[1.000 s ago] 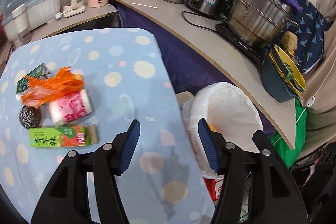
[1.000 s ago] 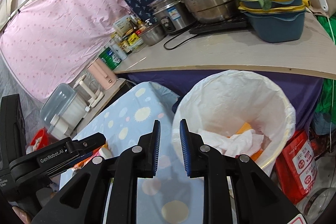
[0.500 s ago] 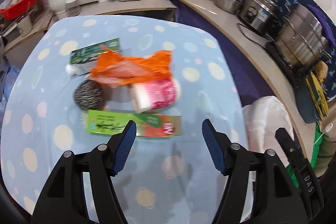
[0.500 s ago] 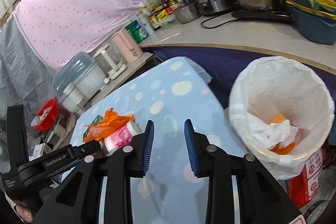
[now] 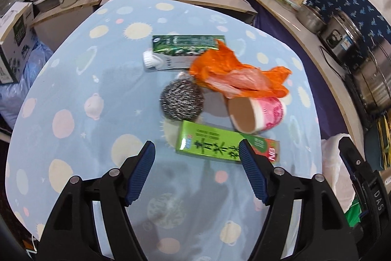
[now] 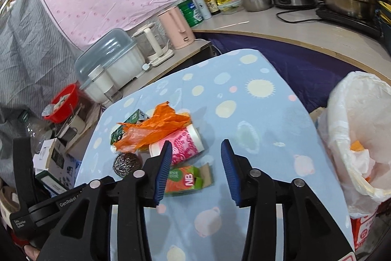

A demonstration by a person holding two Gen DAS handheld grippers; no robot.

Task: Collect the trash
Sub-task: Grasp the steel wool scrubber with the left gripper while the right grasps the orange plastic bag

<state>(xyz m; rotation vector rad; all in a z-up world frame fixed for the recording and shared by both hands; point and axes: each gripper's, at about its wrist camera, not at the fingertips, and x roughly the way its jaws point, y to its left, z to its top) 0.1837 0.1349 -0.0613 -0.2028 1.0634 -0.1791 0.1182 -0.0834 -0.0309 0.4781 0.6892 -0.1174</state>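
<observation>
The left wrist view looks down on the surface (image 5: 80, 80), covered with a light blue dotted cloth, and shows all the trash in one group. The green carton box (image 5: 220, 144) lies nearest, just beyond the spread fingers of the left hand-held gripper (image 5: 196, 171), which holds nothing. Behind it are the steel scrubber (image 5: 182, 99) and the pink paper cup (image 5: 259, 114) lying on its side with the open mouth toward the camera. The orange plastic bag (image 5: 239, 77) rests over the cup, and a green and white milk carton (image 5: 180, 50) lies farthest.

The right wrist view shows what the left one hardly does: the bin with white liner (image 6: 359, 129) stands off the right edge of the surface, with white paper and something orange inside. Here the right hand-held gripper (image 6: 196, 169) is also spread wide and empty, above the cloth near the cup and the box. The milk carton is mostly hidden by the bag in this view.

The trash sits near the middle of the surface. Bare cloth lies on all sides of it, wider on the left and the near side.
</observation>
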